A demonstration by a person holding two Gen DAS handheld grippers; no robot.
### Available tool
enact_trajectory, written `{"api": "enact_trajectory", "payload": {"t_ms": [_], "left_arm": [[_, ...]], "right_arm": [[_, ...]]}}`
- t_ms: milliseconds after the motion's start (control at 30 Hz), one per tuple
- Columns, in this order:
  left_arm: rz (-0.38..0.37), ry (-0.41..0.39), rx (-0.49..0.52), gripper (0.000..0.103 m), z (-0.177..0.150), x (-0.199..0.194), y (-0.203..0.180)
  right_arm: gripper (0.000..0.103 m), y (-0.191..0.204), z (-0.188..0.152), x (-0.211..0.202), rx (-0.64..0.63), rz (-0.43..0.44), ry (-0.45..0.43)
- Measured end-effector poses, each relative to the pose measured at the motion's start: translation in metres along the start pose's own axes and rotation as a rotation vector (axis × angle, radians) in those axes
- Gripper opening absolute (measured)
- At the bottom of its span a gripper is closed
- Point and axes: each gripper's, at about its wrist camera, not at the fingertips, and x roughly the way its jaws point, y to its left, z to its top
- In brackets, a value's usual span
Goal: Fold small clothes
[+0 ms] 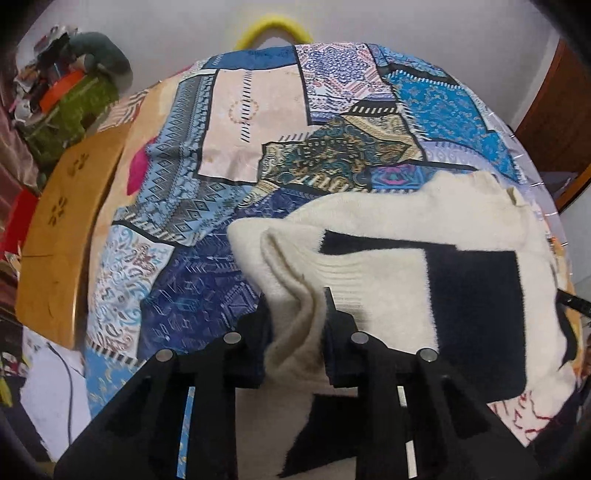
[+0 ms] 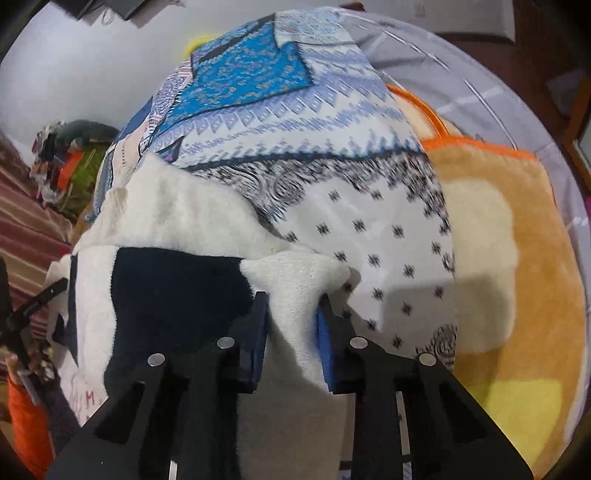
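A small cream knit sweater [image 1: 388, 221] with large navy patches [image 1: 476, 306] lies on a patterned blue patchwork cloth [image 1: 258, 147]. My left gripper [image 1: 297, 306] is shut on the sweater's cream ribbed edge, which bunches between the fingers. In the right wrist view the same sweater [image 2: 177, 218] spreads left of centre, and my right gripper [image 2: 293, 306] is shut on another cream corner of it, lifted into a peak. The left gripper's fingers [image 2: 40, 295] show at the far left edge.
An orange-and-cream fleece blanket [image 2: 517, 258] lies right of the patchwork cloth. A wooden board [image 1: 66, 229] sits at the left. A cluttered pile with green fabric [image 1: 70, 103] stands at the back left. A yellow ring [image 1: 273, 29] shows behind the cloth.
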Motion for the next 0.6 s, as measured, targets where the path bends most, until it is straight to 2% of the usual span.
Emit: {"api": "enact_trajectory", "payload": {"t_ms": [267, 433, 600], "left_arm": [[-0.006, 0.006, -0.046, 0.024, -0.004, 0.008, 0.02], [-0.004, -0.013, -0.042, 0.028, -0.008, 0.002, 0.021], [0.033, -0.038, -0.01, 0.029, -0.013, -0.01, 0.015]], "right_arm": [[0.022, 0.036, 0.029, 0.01, -0.104, -0.094, -0.06], [0.026, 0.042, 0.027, 0.004, -0.149, -0.137, -0.067], [0.027, 0.046, 0.024, -0.016, -0.157, -0.149, -0.086]]}}
